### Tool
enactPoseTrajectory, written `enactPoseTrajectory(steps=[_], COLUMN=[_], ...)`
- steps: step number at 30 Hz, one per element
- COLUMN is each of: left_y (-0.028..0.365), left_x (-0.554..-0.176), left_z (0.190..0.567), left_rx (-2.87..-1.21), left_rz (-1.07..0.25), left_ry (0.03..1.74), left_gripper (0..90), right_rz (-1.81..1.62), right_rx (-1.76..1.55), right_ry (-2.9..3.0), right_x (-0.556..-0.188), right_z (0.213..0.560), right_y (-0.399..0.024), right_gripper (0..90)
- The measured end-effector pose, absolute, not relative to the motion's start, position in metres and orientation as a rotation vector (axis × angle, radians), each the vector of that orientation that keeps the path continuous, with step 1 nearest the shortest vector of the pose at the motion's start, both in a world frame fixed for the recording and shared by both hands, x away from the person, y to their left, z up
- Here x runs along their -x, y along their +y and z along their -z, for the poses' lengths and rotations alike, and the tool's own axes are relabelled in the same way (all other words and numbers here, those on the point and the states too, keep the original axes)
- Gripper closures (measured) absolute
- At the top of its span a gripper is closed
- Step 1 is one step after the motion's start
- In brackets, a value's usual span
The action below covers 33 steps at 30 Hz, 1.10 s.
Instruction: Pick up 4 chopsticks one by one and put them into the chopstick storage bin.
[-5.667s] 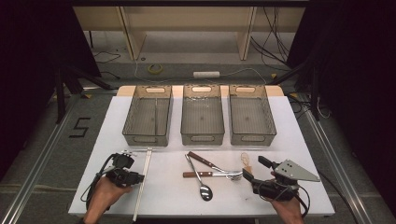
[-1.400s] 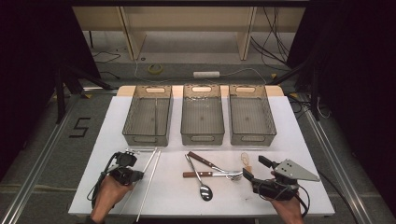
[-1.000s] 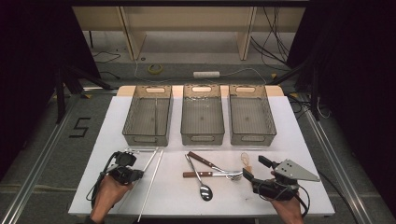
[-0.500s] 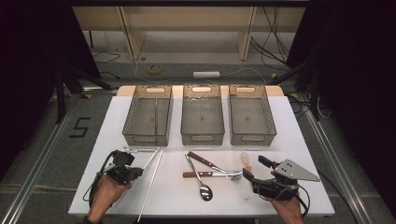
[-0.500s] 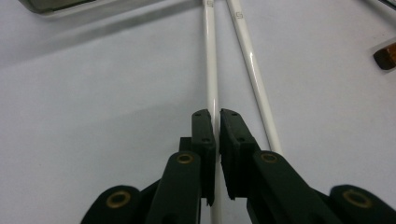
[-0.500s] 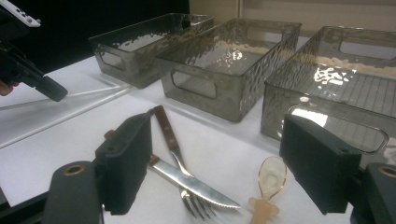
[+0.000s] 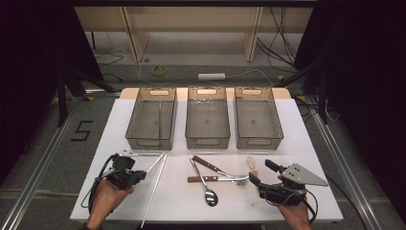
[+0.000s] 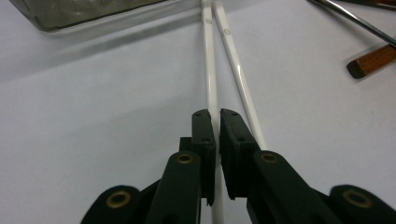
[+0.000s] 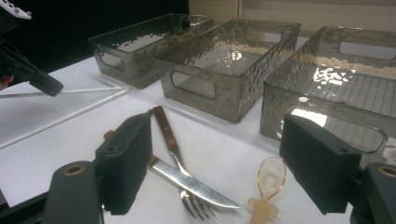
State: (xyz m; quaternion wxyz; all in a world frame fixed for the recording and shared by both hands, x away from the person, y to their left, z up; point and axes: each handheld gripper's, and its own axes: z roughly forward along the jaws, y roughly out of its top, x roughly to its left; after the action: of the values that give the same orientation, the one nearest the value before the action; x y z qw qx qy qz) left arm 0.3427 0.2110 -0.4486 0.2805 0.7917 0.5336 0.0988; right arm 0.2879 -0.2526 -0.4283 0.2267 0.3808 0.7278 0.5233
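White tabletop, three bins (image 7: 206, 117) at the back — the left gripper (image 8: 217, 119) is clamped on one white chopstick (image 8: 208, 70), its mate touching alongside. Pick-up is underway; next it probably needs a lift toward a bin. The right gripper (image 9: 219, 158) rests spread, empty.

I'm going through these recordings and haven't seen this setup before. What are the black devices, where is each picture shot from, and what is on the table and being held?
A person holds a hand-operated two-jaw gripper in each hand. The high view looks down on the white table; the other two pictures come from cameras riding on each gripper, looking along its black jaws.

On the table stand three clear bins in a row. Nearer the person lie two white chopsticks, a knife, a fork, a metal spoon and a small clear plastic spoon.

The left gripper is shut on one chopstick; the second chopstick lies beside it. The right gripper is open above the cutlery, holding nothing.
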Motion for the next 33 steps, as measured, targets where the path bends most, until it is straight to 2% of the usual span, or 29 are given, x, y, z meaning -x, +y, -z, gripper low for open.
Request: enactPoseTrajectory(steps=[33], left_y=[0.209], left_x=[-0.330], left_z=[0.422], left_rx=[-2.068], left_rz=[-0.309], left_ry=[1.335], left_gripper=[84.4], right_rz=[-1.449], right_rx=[-1.060], right_ry=[2.003], right_x=[-0.289], right_z=[0.429], right_y=[-0.254], right_gripper=[26.3])
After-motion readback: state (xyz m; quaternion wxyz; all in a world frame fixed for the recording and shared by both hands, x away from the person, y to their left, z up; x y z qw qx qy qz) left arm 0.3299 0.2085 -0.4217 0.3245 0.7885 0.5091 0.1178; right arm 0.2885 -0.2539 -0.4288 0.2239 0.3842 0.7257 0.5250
